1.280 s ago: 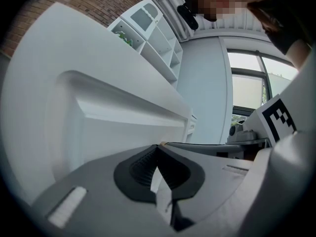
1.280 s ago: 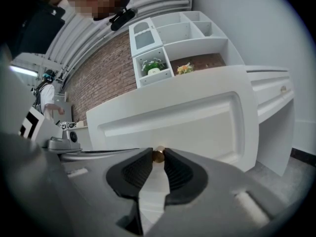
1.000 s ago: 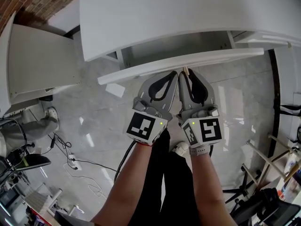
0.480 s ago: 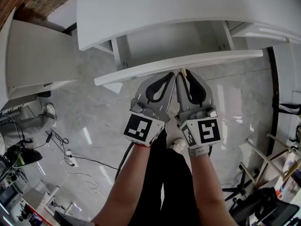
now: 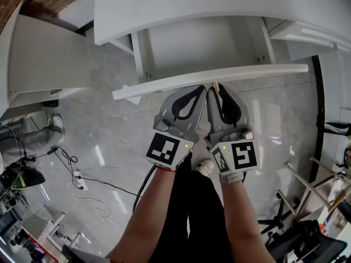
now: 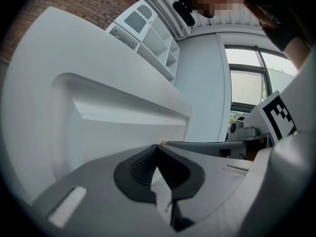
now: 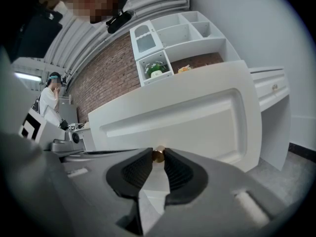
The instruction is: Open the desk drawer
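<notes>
The right tongs [image 7: 158, 158] pinch the small brass knob [image 7: 158, 153] at the middle of the white drawer front [image 7: 197, 115], with the pads pressed on either side of it. The left tongs [image 6: 158, 147] sit just beside them at 9 o'clock, tips pressed together on nothing and nosed up close to the same panel.

In the head view the drawer front lies at 12 o'clock from both tongs, and its long axis runs roughly from 9 to 3 o'clock, the 9 o'clock end dipping a little. The right hand is the one on the knob, so any further pull looks likely to be its job, straight back toward 6 o'clock and square to that long panel. A sideways tug could rack the drawer on its runners.

The drawer [image 5: 197, 45] stands partly out from under the white surface [image 5: 192, 10]. The part of its tray showing between the panel and the surface's edge is bare white bottom with nothing visible in it. The portion under the surface is hidden, so the opening appears to be under way rather than finished.

Farther out in the right gripper view, at about 12 o'clock, a white shelf unit [image 7: 197, 31] rises on the surface. One of its lower compartments holds a green object [image 7: 157, 71], and the other compartments in view look bare.
</notes>
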Demonstrator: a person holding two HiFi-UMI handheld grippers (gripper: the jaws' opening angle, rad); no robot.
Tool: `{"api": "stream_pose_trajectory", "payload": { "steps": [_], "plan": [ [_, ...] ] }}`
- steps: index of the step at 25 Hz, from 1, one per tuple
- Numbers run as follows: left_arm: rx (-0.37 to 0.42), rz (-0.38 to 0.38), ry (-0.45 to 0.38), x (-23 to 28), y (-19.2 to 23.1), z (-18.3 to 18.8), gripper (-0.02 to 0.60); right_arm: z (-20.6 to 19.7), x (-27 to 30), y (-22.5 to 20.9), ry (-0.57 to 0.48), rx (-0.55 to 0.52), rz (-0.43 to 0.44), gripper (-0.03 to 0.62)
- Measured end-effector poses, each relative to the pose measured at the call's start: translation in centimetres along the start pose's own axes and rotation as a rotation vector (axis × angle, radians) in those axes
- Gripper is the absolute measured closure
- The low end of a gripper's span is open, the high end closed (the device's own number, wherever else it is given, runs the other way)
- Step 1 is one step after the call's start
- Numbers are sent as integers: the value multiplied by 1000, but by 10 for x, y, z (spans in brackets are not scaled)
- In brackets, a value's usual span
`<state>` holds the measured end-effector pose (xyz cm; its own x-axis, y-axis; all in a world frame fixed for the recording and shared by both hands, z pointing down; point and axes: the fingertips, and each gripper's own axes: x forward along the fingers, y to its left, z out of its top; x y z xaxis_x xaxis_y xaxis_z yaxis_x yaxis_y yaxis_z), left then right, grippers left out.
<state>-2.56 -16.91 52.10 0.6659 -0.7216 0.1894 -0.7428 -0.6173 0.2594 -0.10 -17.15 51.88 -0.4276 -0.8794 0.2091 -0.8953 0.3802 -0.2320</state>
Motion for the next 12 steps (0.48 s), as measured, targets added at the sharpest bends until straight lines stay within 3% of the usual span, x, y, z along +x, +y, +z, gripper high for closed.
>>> {"api": "stream_pose_trajectory", "payload": {
  "steps": [12],
  "plan": [
    [11,9,10,-11,-16,-7,592,-8,-21,5,26,6,18,523]
  ]
}}
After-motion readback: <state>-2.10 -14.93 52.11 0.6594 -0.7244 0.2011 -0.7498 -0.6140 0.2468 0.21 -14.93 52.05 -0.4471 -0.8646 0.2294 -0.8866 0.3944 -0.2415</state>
